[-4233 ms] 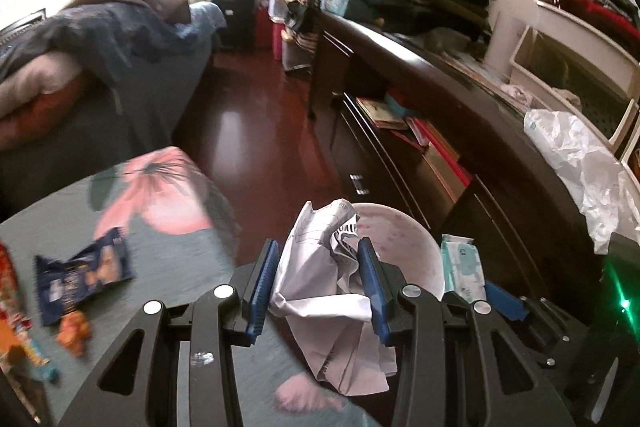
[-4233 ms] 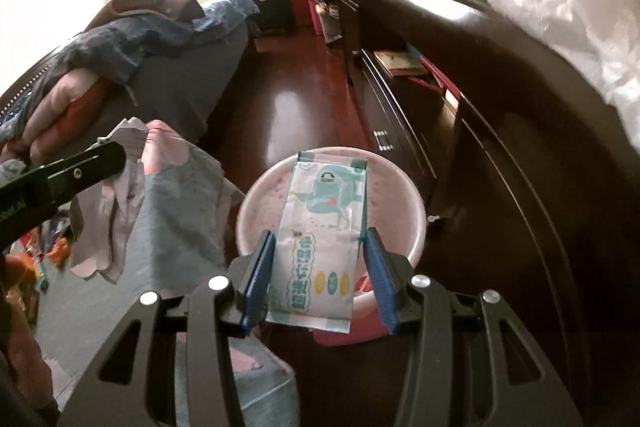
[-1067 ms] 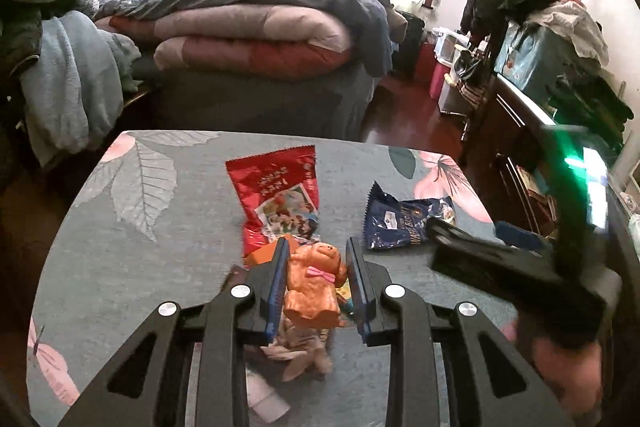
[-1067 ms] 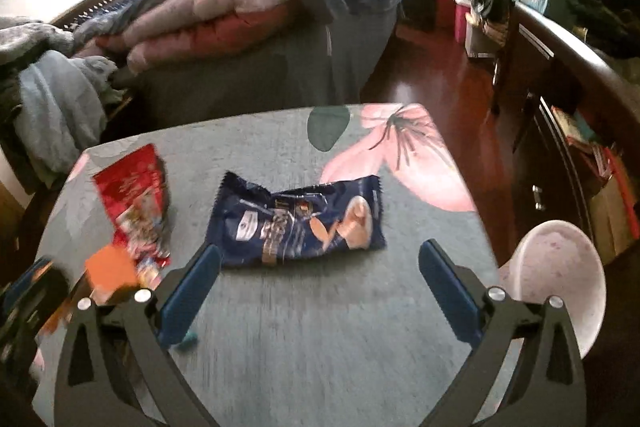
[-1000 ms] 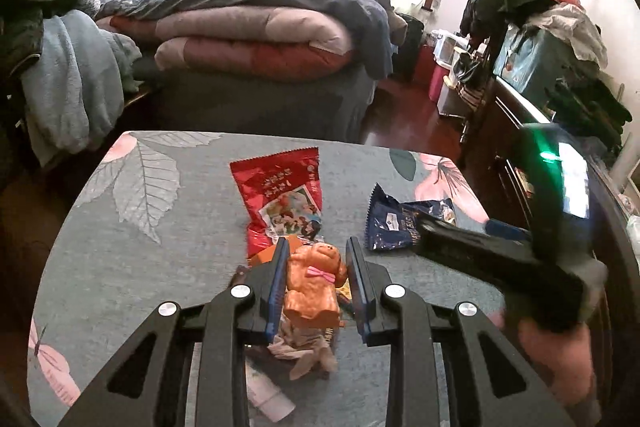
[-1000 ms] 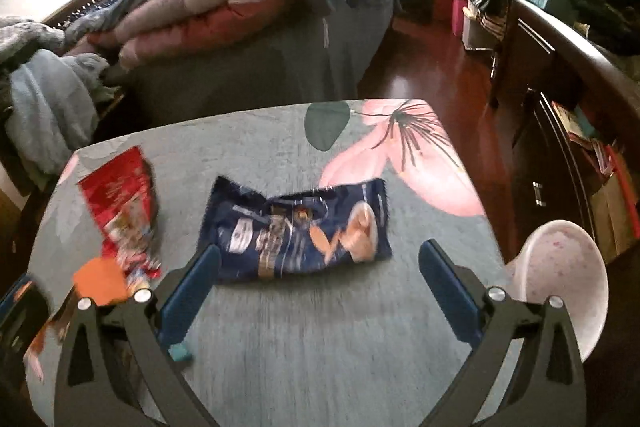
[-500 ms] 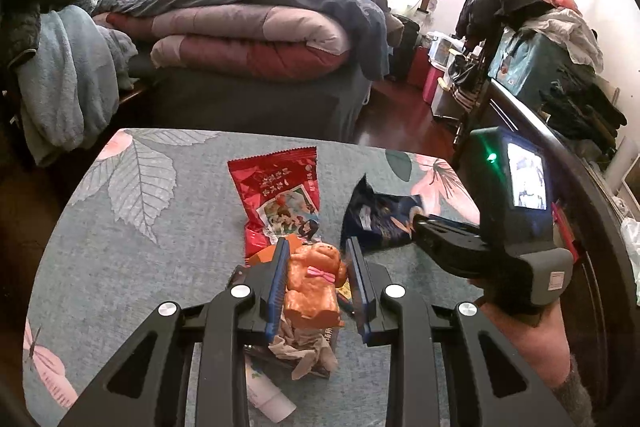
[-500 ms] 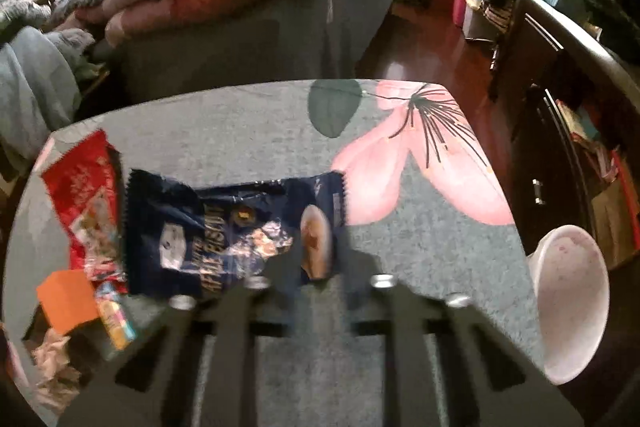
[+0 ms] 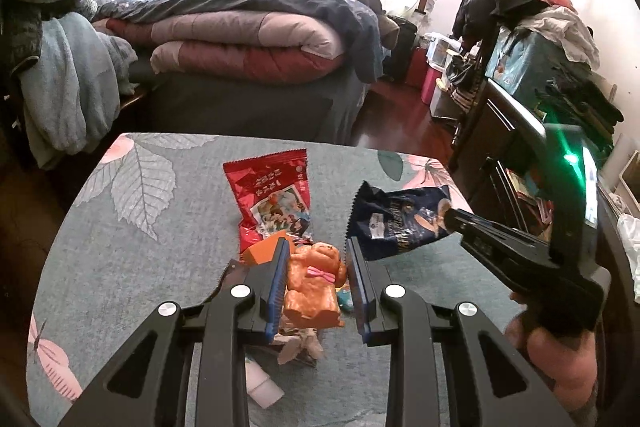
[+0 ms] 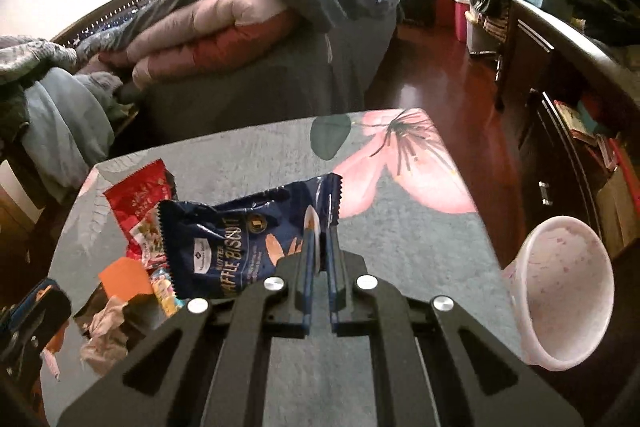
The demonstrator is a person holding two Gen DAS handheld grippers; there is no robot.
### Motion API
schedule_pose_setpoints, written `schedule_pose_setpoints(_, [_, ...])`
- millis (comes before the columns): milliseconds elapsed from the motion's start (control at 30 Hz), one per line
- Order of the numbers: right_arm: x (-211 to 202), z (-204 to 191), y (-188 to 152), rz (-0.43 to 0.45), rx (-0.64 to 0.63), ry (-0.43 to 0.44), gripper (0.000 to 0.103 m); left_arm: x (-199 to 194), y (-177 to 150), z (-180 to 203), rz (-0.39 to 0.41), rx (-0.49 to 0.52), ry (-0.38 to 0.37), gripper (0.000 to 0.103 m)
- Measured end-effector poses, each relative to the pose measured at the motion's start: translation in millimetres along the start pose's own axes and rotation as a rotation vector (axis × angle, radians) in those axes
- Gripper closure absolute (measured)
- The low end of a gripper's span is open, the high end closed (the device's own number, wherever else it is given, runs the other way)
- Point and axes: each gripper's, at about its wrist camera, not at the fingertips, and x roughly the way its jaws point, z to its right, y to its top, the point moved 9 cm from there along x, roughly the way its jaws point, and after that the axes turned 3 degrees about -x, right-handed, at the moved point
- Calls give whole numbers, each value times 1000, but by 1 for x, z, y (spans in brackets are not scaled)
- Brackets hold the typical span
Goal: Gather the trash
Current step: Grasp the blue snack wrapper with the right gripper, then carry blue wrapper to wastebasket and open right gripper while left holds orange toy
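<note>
**Biscuit wrapper pinched and coming off the table**

I am gripping the dark blue waffle biscuit wrapper (image 10: 248,243) in my right gripper (image 10: 319,227), whose jaws are nearly together on its right end; the rest is hanging out to the left above the floral tablecloth (image 10: 400,239). My left gripper (image 9: 318,277) is standing narrowly parted, its blue pads pressing both sides of the orange dog-shaped packet (image 9: 314,287), just in front of the red snack wrapper (image 9: 270,193) and above crumpled scraps (image 9: 296,343). The pink bin (image 10: 560,291) is sitting beside the table's right edge. A second ago my right jaws were spread wide around the flat-lying wrapper; now they are shut and it is lifted.
</note>
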Motion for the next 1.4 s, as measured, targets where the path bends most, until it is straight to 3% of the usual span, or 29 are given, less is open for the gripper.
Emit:
schedule_pose_setpoints(300, [-50,34,-10,68,29,-14,95,-8,0,30,8,37,-19,74])
schedule_pose_setpoints(667, [-116,102,-25,168,81,-87,95,-12,-2,96,21,122,-84,74])
schedule_pose_setpoints(967, [-145,185,-46,204,169,-194,95,-2,-7,175,17,218,-176,74])
schedule_pose_setpoints(1400, [-154,305,-93,183,347,-322,95,39,-40,301,-60,354,-317,74])
